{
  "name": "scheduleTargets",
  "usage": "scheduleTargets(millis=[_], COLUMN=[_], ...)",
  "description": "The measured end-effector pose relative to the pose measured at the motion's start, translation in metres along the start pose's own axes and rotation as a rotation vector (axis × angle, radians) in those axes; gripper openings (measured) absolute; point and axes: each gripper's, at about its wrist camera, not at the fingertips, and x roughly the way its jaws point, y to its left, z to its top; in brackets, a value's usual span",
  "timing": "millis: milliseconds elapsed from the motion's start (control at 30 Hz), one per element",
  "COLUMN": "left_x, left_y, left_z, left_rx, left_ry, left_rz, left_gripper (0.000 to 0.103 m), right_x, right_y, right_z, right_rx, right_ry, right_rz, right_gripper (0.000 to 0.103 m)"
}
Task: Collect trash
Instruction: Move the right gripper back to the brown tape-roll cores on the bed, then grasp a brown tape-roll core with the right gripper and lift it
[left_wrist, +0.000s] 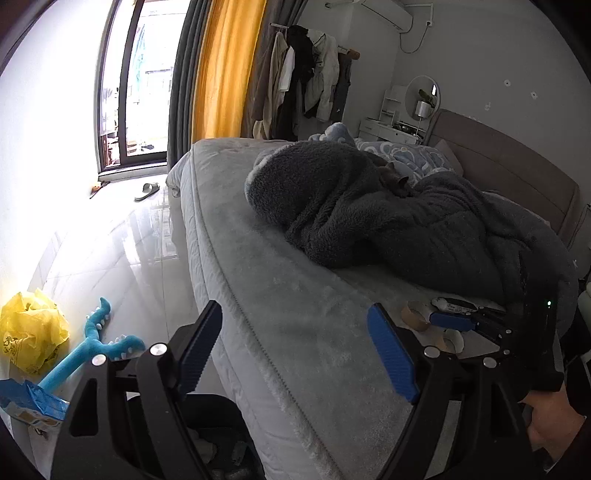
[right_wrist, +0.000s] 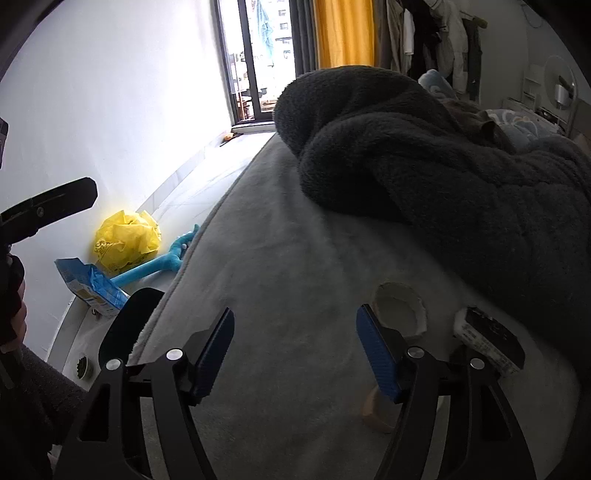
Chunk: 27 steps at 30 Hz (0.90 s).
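Observation:
Trash lies on the grey bed (left_wrist: 295, 314): a cardboard tape ring (left_wrist: 415, 315), a white scrap (left_wrist: 452, 339) and a black-and-white wrapper (left_wrist: 452, 304). In the right wrist view the ring (right_wrist: 399, 314) and the wrapper (right_wrist: 487, 341) lie just beyond my right finger; a tan cardboard piece (right_wrist: 376, 411) sits below it. My right gripper (right_wrist: 295, 350) is open and empty, low over the bed; it also shows in the left wrist view (left_wrist: 458, 321), beside the trash. My left gripper (left_wrist: 295, 350) is open and empty at the bed's edge, above a dark bin (left_wrist: 218, 443).
A dark fleece blanket (left_wrist: 388, 221) is heaped on the bed behind the trash. On the floor by the wall lie a yellow plastic bag (left_wrist: 31, 332), a blue toy (left_wrist: 88, 347) and a blue package (left_wrist: 33, 402). A slipper (left_wrist: 147, 191) lies near the window.

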Motion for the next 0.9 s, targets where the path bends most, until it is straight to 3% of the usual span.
scheduleTargets(millis=[300, 500, 900], left_x=[0.024, 0.047, 0.085], left_y=[-0.026, -0.052, -0.068], left_z=[-0.001, -0.004, 0.009], left_rx=[0.024, 0.127, 0.133], left_ry=[0.049, 0.106, 0.093], left_rz=[-0.066, -0.137, -0.289], left_gripper=[0.089, 0.092, 0.092], right_x=[-0.009, -0.014, -0.006], right_y=[-0.032, -0.054, -0.071], right_z=[-0.013, -0.022, -0.036], right_rx=[0.05, 0.088, 0.11], right_ry=[0.007, 0.019, 0.05], right_rz=[-0.037, -0.03, 0.031], right_gripper=[0.081, 0.083, 0.083])
